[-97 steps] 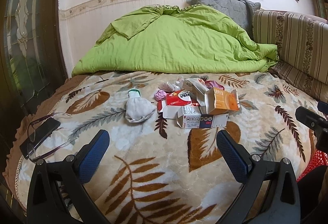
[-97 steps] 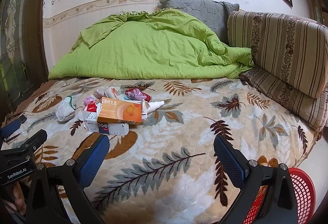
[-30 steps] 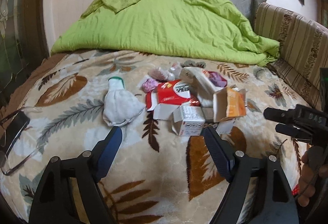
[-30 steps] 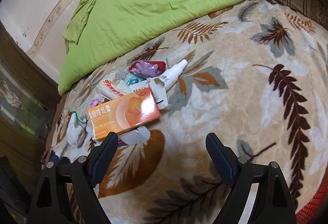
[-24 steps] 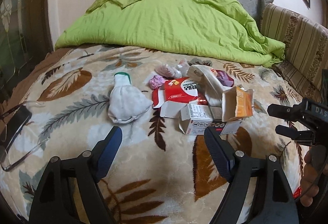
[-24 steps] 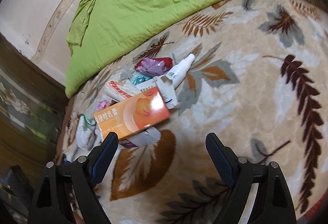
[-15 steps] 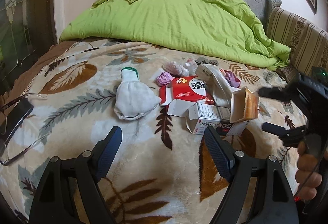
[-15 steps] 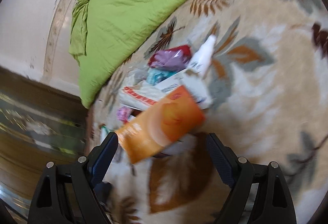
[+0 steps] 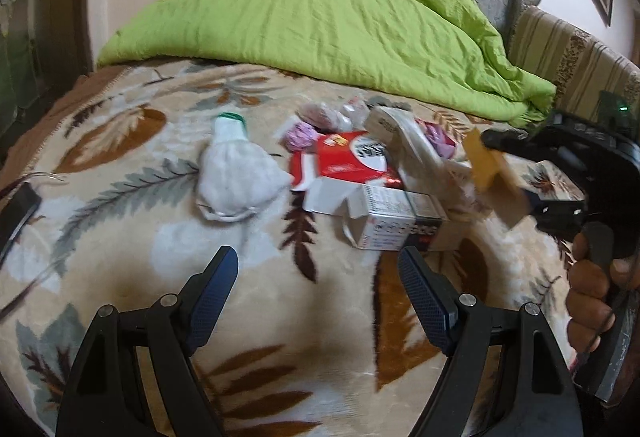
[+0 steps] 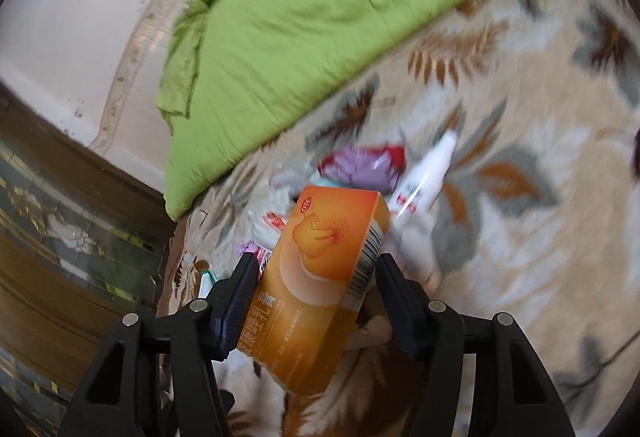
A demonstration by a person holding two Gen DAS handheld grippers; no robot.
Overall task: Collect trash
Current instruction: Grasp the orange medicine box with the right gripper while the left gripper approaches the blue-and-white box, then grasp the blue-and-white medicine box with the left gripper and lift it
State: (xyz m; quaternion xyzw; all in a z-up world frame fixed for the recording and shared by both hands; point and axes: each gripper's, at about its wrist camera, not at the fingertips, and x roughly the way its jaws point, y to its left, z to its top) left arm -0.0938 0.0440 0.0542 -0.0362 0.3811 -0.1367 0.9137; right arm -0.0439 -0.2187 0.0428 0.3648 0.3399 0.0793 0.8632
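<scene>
My right fingers (image 10: 240,293) flank the orange box (image 10: 324,277), one pad on each long side; the right gripper (image 10: 314,291) looks clamped on it, though motion blur hides the exact contact; the box tilts, its barcoded end pointing away from me, above the rest of the litter. In the left wrist view the same box (image 9: 486,167) shows edge-on in that gripper (image 9: 520,173), with my right hand (image 9: 592,277) curled round the handle at the frame's right edge. My left gripper (image 9: 318,289) hangs low over the blanket (image 9: 120,237), jaws spread wide and holding nothing, short of the pile.

The pile lies mid-bed: a white-and-grey carton (image 9: 396,221) nearest my left fingers, a red-and-white carton (image 9: 352,159) behind it and touching it; a white glove (image 9: 232,173) with a green cuff just to their left, apart from them; pink and purple wrappers (image 9: 304,133) behind; a white spray bottle (image 10: 424,173) beside the purple wrapper (image 10: 360,165).

The blanket is cream with brown and grey leaves; a crumpled green quilt (image 9: 328,25) is heaped behind against a pale wall; a striped cushion (image 9: 576,57) stands at right; dark wood panelling (image 10: 60,245) borders the bed's left.
</scene>
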